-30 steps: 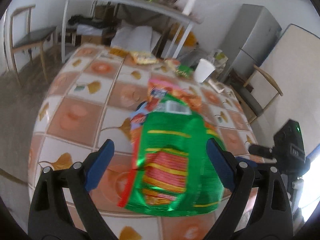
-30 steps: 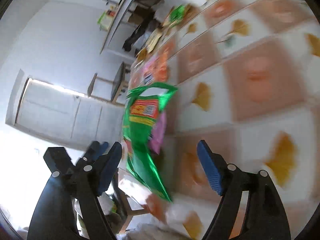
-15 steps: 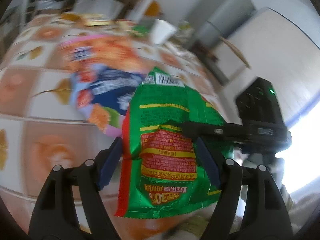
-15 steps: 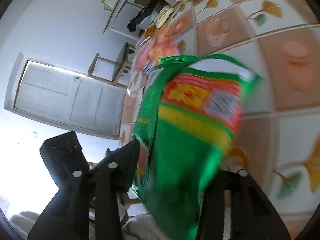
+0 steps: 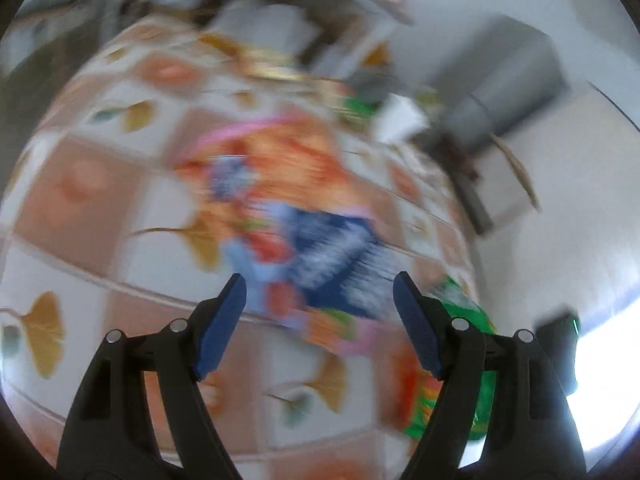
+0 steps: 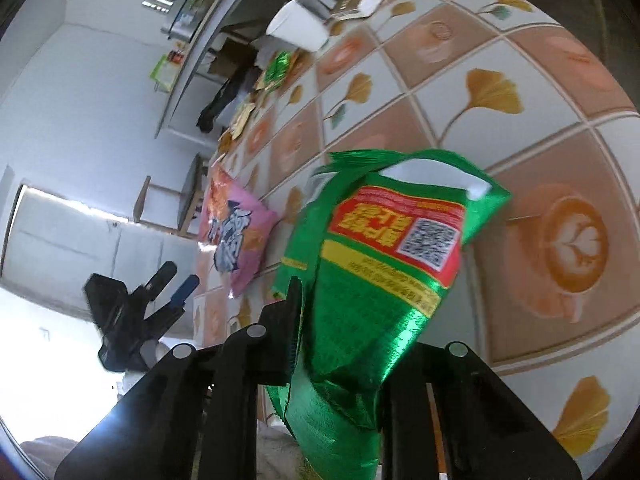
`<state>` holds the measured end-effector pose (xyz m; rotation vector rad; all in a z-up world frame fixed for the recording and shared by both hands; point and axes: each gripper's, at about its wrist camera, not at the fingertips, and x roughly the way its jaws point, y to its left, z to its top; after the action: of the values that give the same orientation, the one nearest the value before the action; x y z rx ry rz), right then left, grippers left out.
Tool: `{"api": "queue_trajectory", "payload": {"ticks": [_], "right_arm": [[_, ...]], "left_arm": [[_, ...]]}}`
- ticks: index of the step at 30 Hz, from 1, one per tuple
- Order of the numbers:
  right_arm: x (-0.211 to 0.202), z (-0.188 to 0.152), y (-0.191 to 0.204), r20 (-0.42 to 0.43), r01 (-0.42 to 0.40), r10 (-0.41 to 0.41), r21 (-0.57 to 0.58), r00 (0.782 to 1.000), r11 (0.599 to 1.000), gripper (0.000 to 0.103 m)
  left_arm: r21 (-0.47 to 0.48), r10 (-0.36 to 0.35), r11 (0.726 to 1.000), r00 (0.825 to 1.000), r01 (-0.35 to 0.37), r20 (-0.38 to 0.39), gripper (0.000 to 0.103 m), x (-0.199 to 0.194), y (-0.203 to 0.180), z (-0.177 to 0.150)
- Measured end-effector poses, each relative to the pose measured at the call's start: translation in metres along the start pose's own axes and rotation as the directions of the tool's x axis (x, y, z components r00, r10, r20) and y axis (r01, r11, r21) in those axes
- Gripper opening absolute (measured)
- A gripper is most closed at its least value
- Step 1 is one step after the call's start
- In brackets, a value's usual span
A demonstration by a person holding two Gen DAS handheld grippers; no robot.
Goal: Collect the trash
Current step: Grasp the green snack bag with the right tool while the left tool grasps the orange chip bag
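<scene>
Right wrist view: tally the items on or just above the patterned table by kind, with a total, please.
Green snack bags: 2 (one pinched in the closing right tool, green bag; a smaller one far off).
Pink snack bag: 1.
White cup: 1.
Small yellowish wrappers: several, too small to count.
Total clearly countable: 4.

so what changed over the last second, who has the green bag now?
The green bag passed from between the left gripper's jaws to the right gripper, whose jaws are closing on it. The left gripper, open, now faces the pink bag, which stayed on the table.
</scene>
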<state>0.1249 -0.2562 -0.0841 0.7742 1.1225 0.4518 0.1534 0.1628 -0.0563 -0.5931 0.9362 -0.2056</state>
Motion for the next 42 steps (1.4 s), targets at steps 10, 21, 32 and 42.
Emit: {"api": "queue_trajectory", "payload": {"ticks": [10, 21, 32, 42], "right_arm": [[0.004, 0.004, -0.004, -0.006, 0.010, -0.010, -0.006, 1.000, 1.000, 0.019], [0.004, 0.001, -0.006, -0.005, 0.013, -0.013, 0.005, 1.000, 1.000, 0.019], [-0.015, 0.000, -0.003, 0.047, 0.092, -0.091, -0.022, 0.995, 0.996, 0.019], [-0.059, 0.014, 0.026, 0.143, -0.162, 0.174, -0.092, 0.974, 0.983, 0.010]], "left_arm": [[-0.160, -0.013, 0.987, 1.000, 0.012, 0.000, 0.071, 0.030, 0.035, 0.022], [-0.100, 0.138, 0.986, 0.989, -0.133, 0.043, 0.029, 0.055, 0.019, 0.044], [0.043, 0.178, 0.983, 0.984, -0.179, 0.029, 0.009, 0.057, 0.004, 0.033], [0.339, 0.063, 0.940, 0.997, -0.046, -0.037, 0.008, 0.032, -0.045, 0.006]]}}
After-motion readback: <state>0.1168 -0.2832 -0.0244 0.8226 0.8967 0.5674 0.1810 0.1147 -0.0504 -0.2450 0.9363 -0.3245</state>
